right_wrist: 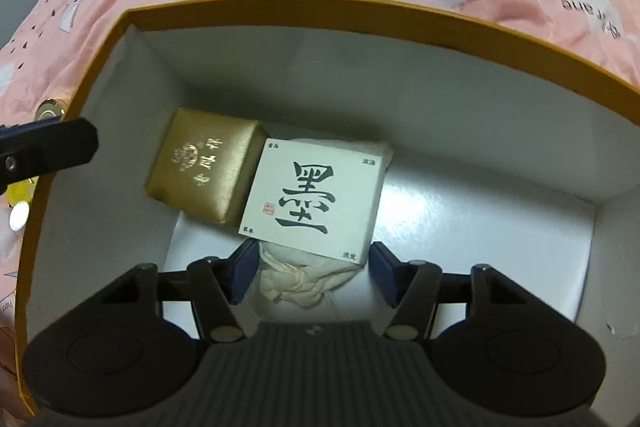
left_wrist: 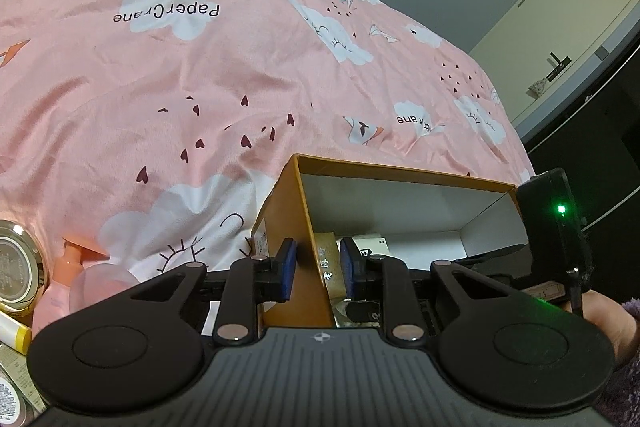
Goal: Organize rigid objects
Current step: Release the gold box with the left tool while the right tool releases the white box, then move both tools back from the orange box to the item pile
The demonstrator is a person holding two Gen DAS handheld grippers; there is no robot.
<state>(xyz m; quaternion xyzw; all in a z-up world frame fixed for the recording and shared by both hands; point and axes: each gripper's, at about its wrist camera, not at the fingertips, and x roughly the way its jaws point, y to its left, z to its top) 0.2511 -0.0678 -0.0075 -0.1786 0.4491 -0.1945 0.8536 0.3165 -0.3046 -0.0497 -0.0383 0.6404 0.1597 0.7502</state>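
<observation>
Right now I am holding my left gripper (left_wrist: 316, 267) at the near left wall of the orange box (left_wrist: 294, 211), low in the middle of the left wrist frame. Its blue fingers (left_wrist: 289, 263) are straddling that wall, one outside and one inside, nearly closed, though I cannot tell whether they are actually pinching the cardboard. The box is sitting on the pink bedspread (left_wrist: 168, 75), which is filling most of that frame. Outside the box, at the lower left edge, a round tin (left_wrist: 16, 261), a pink bottle (left_wrist: 60, 287) and a yellow tube (left_wrist: 14, 333) are lying close together.

My right gripper (right_wrist: 314, 271) is hanging over the box interior, and its fingers (right_wrist: 245, 269) are standing wide apart, gripping nothing. Between them, low in the middle of the right wrist frame, a cream cloth bundle (right_wrist: 298, 281) with a knot is resting on the white box floor (right_wrist: 460, 211). A white card (right_wrist: 312, 201) with a large black character is lying on top of the bundle. Just left of it, touching its edge, a gold box (right_wrist: 202, 165) is lying flat.
</observation>
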